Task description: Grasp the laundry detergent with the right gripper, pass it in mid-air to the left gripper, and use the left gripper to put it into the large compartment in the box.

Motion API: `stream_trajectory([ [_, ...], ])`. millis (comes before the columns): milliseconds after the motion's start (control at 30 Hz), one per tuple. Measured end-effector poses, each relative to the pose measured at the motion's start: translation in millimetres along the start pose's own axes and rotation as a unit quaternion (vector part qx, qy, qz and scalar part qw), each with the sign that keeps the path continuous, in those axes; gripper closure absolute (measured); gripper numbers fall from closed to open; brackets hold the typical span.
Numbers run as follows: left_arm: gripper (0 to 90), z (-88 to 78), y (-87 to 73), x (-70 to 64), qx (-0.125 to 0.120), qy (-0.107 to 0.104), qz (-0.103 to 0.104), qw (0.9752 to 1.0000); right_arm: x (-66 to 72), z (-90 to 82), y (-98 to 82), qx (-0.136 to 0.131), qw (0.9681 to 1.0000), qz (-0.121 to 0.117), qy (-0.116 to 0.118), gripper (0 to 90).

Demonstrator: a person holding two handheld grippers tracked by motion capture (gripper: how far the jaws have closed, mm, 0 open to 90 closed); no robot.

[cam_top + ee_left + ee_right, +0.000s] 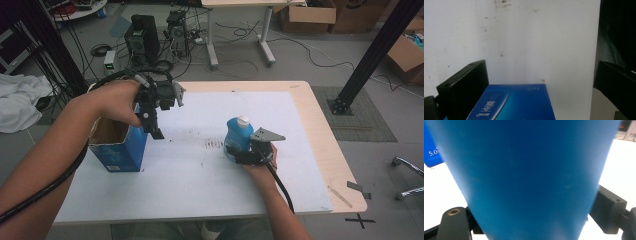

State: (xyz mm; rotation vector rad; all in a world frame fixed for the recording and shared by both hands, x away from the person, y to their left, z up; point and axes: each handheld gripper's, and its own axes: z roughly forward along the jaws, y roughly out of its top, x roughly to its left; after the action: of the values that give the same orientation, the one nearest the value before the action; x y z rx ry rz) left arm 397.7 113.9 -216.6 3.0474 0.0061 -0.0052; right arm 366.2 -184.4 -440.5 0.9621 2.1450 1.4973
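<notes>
A blue bottle (238,136) with a white cap stands upright near the middle of the white mat (200,175). My right gripper (241,156) comes in from the near side and is shut on the blue bottle low on its body. In the right gripper view the blue bottle (524,177) spans the gap, with a black jaw against each of its sides. An open-topped blue box (120,149) stands at the mat's left. My left gripper (156,131) hangs pointing down by the box's right rim. Its jaws stand wide apart, with the blue box (514,105) low between them.
Brown smudges (215,144) mark the mat left of the bottle. The wooden table (325,150) shows bare along its right side. Behind it the floor holds computer towers (142,37), cables, a second desk and cardboard cartons (307,17). A black post (375,50) stands at the right.
</notes>
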Motion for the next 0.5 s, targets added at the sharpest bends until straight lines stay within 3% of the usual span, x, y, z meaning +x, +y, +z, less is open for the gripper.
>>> stream_trajectory([
  [500, 0.1, 1.0, -3.3, -1.2, -0.003, 0.000, -0.002, 1.0000, 7.9, 0.3, -0.5, -0.014, 0.9995, -0.009, -0.028, 25.4],
])
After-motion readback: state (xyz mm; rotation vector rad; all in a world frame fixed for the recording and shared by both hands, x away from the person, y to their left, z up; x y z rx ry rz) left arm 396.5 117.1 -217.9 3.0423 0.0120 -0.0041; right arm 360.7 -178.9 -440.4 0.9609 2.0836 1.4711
